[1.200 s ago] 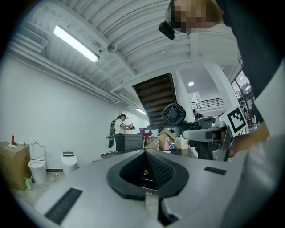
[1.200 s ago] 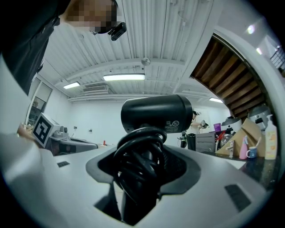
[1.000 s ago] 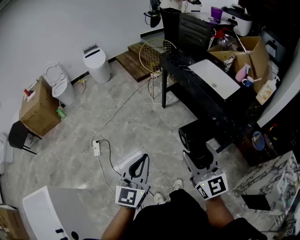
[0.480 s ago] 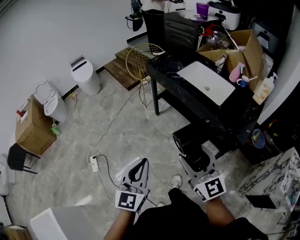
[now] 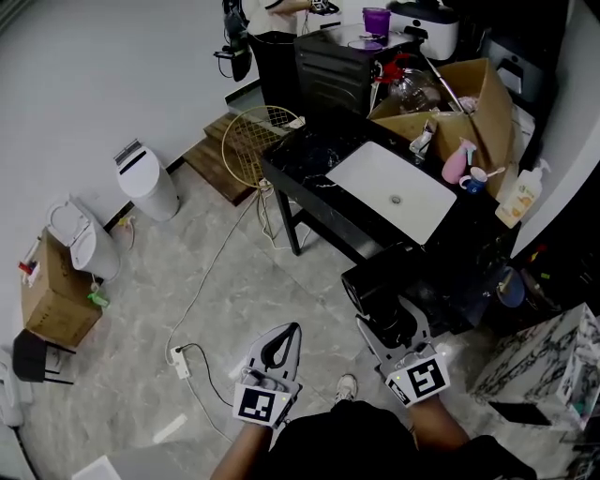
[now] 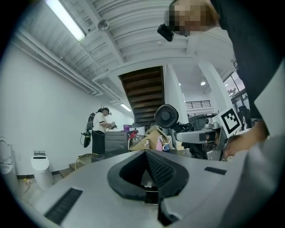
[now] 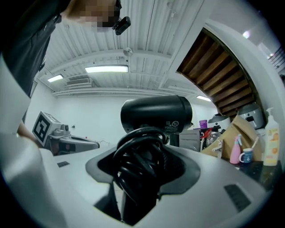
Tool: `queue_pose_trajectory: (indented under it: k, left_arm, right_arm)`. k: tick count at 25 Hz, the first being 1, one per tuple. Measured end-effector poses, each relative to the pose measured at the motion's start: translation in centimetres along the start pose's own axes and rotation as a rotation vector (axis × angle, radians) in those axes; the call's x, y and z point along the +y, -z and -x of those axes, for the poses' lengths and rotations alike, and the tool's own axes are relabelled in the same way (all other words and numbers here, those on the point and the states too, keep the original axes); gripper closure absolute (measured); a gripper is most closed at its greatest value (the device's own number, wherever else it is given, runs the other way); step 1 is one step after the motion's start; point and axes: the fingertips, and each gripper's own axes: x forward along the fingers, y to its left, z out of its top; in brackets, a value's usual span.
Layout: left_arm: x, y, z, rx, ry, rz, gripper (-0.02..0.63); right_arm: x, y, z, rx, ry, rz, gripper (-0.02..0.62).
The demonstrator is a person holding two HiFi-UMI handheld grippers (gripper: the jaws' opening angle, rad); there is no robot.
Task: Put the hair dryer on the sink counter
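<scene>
A black hair dryer (image 5: 378,283) with its cord coiled round the handle sticks up from my right gripper (image 5: 392,323), which is shut on the handle. In the right gripper view the hair dryer (image 7: 156,113) fills the middle above the right gripper (image 7: 140,173). The black sink counter (image 5: 309,161) with a white basin (image 5: 389,192) lies just beyond the dryer. My left gripper (image 5: 284,336) hangs over the floor left of the right one, shut and empty. In the left gripper view the left gripper (image 6: 149,178) has its pads together, and the dryer's round grille (image 6: 166,116) shows at the right.
On the counter's far end stand an open cardboard box (image 5: 469,103), a pink bottle (image 5: 457,161) and a soap bottle (image 5: 520,199). A wire basket (image 5: 248,141), a white bin (image 5: 145,180) and a power strip (image 5: 178,356) with cable are on the floor. A person (image 5: 272,28) stands at the back.
The sink counter has come closer and slid down-left in the head view. Both grippers keep their places and states, the right one still shut on the hair dryer.
</scene>
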Motion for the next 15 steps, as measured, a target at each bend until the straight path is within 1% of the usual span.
queue_pose_trajectory:
  k: [4, 8, 11, 15]
  left_arm:
    - [-0.2, -0.6, -4.7, -0.003, 0.029, -0.004, 0.606]
    - [-0.1, -1.0, -8.2, -0.015, 0.05, -0.008, 0.606]
    - [0.2, -0.8, -10.5, -0.016, 0.063, -0.001, 0.606]
    - [0.4, -0.6, -13.8, -0.014, 0.101, 0.012, 0.606]
  right_arm:
    - [-4.0, 0.4, -1.3, -0.003, 0.035, -0.008, 0.338]
    - [-7.4, 0.9, -2.2, 0.007, 0.063, -0.007, 0.339]
    - [-9.4, 1.4, -2.6, 0.019, 0.082, -0.006, 0.339]
    - [-11.5, 2.0, -3.4, 0.028, 0.11, -0.008, 0.339]
